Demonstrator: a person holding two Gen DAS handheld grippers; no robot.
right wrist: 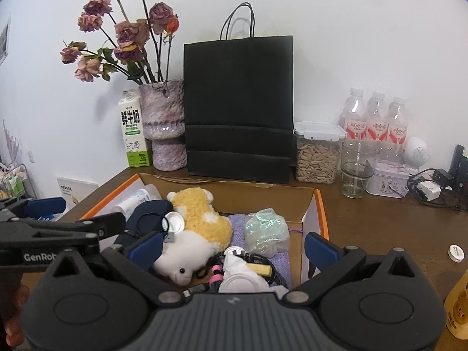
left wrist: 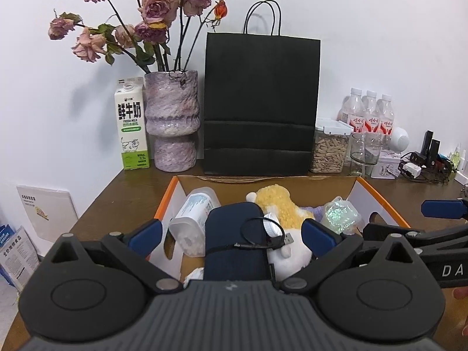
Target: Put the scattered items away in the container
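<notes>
A cardboard box with an orange rim (left wrist: pixel 377 193) (right wrist: pixel 319 204) sits on the brown table. Inside lie a yellow and white plush toy (left wrist: pixel 278 201) (right wrist: pixel 201 216), a navy case (left wrist: pixel 234 245) (right wrist: pixel 152 207) with a black USB cable (left wrist: pixel 257 244) on it, a clear plastic jar (left wrist: pixel 193 219) on its side, an iridescent bag (left wrist: pixel 340 212) (right wrist: pixel 264 228) and a purple cloth (right wrist: pixel 238 228). My left gripper (left wrist: pixel 232 235) hangs open over the case. My right gripper (right wrist: pixel 234 248) stands open over the box's near right part, holding nothing.
A small white round object (right wrist: pixel 456 253) and a yellow bottle (right wrist: pixel 457 307) lie on the table right of the box. Behind the box stand a black paper bag (left wrist: pixel 260 105), a vase of dried roses (left wrist: pixel 172 122), a milk carton (left wrist: pixel 131 125), a seed jar (right wrist: pixel 317 155), a glass (right wrist: pixel 356 169) and water bottles (right wrist: pixel 377 117).
</notes>
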